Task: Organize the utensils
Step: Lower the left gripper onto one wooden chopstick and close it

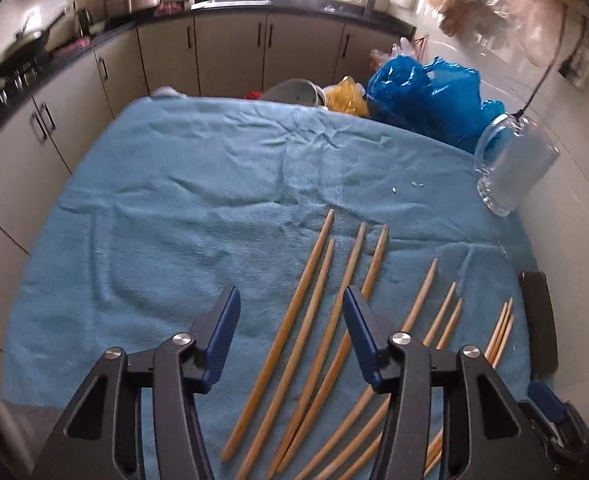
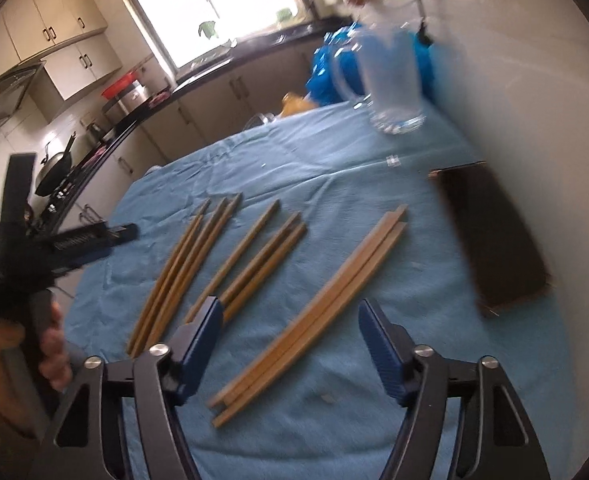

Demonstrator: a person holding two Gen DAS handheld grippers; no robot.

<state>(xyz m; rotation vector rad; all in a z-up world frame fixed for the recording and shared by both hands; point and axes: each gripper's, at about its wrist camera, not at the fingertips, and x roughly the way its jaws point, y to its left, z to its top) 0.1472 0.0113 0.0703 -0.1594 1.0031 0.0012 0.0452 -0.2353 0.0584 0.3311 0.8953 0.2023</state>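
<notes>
Several wooden chopsticks lie in loose groups on a blue towel [image 1: 154, 208]. In the left wrist view my left gripper [image 1: 290, 295] hangs open just above the left group of chopsticks [image 1: 318, 320], nothing pinched between its blue pads. A middle group [image 1: 434, 312] and a right group [image 1: 502, 332] lie further right. In the right wrist view my right gripper [image 2: 290, 306] stands open over the right group of chopsticks [image 2: 326, 300], not touching them. The left gripper [image 2: 66, 240] shows there at the left edge, held by a hand [image 2: 54, 344].
A clear glass mug [image 1: 514, 164] [image 2: 390, 80] stands at the towel's far right corner by the white wall. A dark flat rectangular object [image 2: 494, 240] lies along the right edge. Blue plastic bags [image 1: 426, 96] and a pot sit beyond the far edge; kitchen cabinets lie behind.
</notes>
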